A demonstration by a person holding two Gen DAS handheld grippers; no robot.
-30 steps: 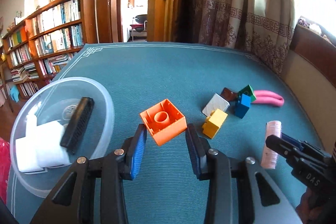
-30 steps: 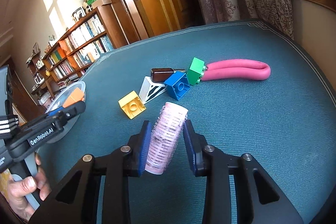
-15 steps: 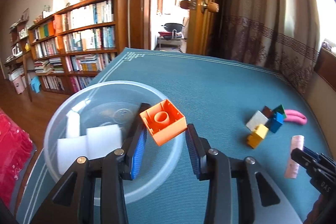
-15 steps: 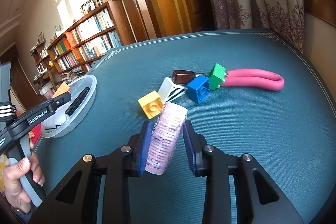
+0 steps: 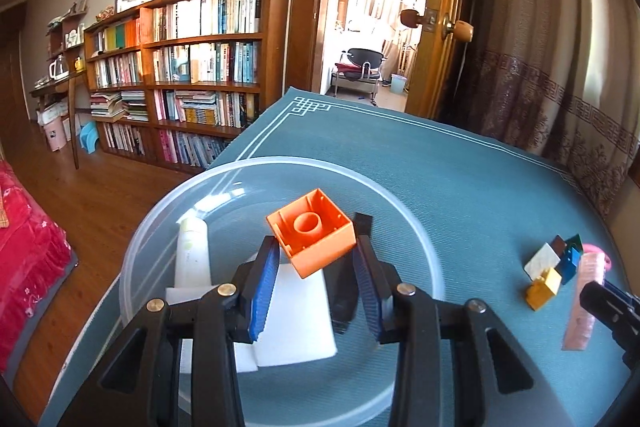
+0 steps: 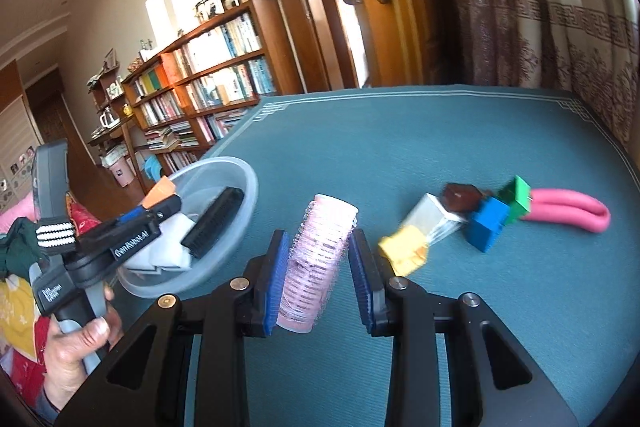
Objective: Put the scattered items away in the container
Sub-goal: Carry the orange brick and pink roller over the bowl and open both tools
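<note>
My left gripper (image 5: 316, 259) is shut on an orange brick (image 5: 312, 235) and holds it above the clear plastic bowl (image 5: 400, 195). Inside the bowl lie white foam blocks (image 5: 292, 315), a white tube (image 5: 192, 255) and a black brush (image 6: 212, 223), which the fingers partly hide in the left wrist view. My right gripper (image 6: 320, 251) is shut on a pink hair roller (image 6: 320, 259), held off the cloth just right of the bowl (image 6: 240, 179). In the right wrist view the left gripper (image 6: 160, 203) hovers over the bowl's near side.
On the teal cloth to the right lie a yellow brick (image 6: 404, 253), a white block (image 6: 434, 215), a brown item (image 6: 460, 197), a blue brick (image 6: 488, 223), a green brick (image 6: 518, 195) and a pink foam loop (image 6: 568, 209). The table edge and wooden floor lie left of the bowl.
My left gripper has carried the orange brick leftward from the open cloth to above the bowl. My right gripper has moved the roller left, closer to the bowl.
</note>
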